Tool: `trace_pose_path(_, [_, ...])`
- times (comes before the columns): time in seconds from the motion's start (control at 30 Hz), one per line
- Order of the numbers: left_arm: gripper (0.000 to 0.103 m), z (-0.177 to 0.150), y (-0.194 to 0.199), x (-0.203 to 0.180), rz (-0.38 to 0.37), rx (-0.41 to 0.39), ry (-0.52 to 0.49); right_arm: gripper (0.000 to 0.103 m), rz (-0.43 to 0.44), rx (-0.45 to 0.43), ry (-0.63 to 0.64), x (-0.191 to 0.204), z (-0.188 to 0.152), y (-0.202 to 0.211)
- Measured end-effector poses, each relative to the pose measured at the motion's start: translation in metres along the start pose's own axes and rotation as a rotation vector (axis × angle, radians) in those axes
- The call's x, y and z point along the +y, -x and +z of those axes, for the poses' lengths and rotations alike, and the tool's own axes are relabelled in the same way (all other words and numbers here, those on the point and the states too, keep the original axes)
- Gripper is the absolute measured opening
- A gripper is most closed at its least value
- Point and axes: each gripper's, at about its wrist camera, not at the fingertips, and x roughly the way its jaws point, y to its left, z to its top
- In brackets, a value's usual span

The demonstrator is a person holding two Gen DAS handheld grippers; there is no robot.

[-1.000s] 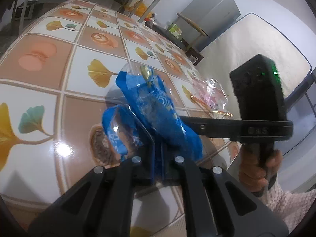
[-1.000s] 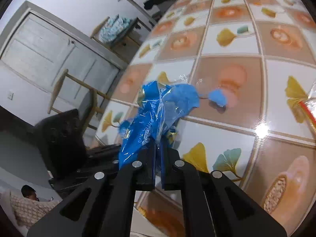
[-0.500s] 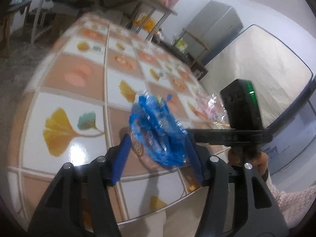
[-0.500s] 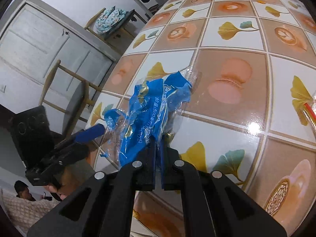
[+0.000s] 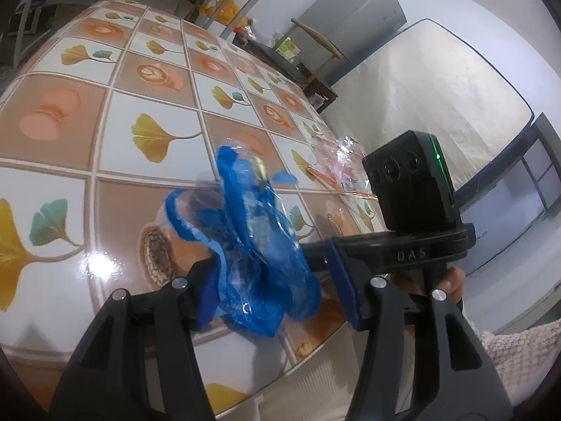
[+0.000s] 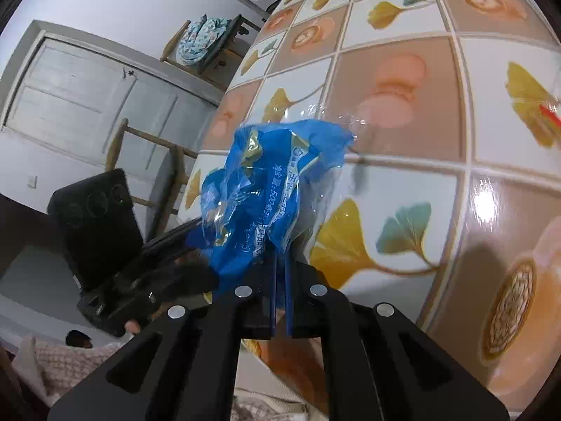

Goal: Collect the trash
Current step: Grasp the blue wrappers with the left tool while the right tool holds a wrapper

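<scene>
So the blue wrapper (image 6: 273, 193) is off the table (image 5: 147, 133) now, pinched tight in the right gripper (image 6: 280, 294) above the near edge. The left gripper (image 5: 277, 294) has just been opening and isn't squeezing it. A pink wrapper (image 5: 336, 165) sits near the right edge, so I'd guess that's next. No bin in sight.

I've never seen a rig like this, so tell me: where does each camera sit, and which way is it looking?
Left wrist: rides the left tongs, looking down over the tiled table; open fingers flank the blue wrapper; right tongs and hand show.
Right wrist: rides the right tongs, shut on the blue wrapper, facing the table and a door.
Both share wrapper, table and each other's tongs.
</scene>
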Motion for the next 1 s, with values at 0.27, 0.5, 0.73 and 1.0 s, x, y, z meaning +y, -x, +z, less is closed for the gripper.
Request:
trace_pose_path(0.27, [0.035,-0.007,-0.007,-0.005,0.020,0.042,-0.078,0.005,0.073,0.007,-0.053,-0.015,-0.005,0.005])
trace_pose_path(0.5, [0.019,-0.006,-0.015,-0.007,0.080,0.060,-0.107,0.010,0.035,-0.040,-0.045,-0.017,-0.015,0.026])
trace_pose_path(0.73, [0.017,-0.010,-0.022,-0.026,0.161,0.083,-0.233,0.024,-0.028,-0.166,-0.022,-0.010,-0.015,0.052])
trace_pose_path(1.0, [0.027,-0.003,-0.028,-0.028,0.136,0.115,-0.213,0.006,-0.035,-0.115,-0.079,-0.017,-0.004,0.021])
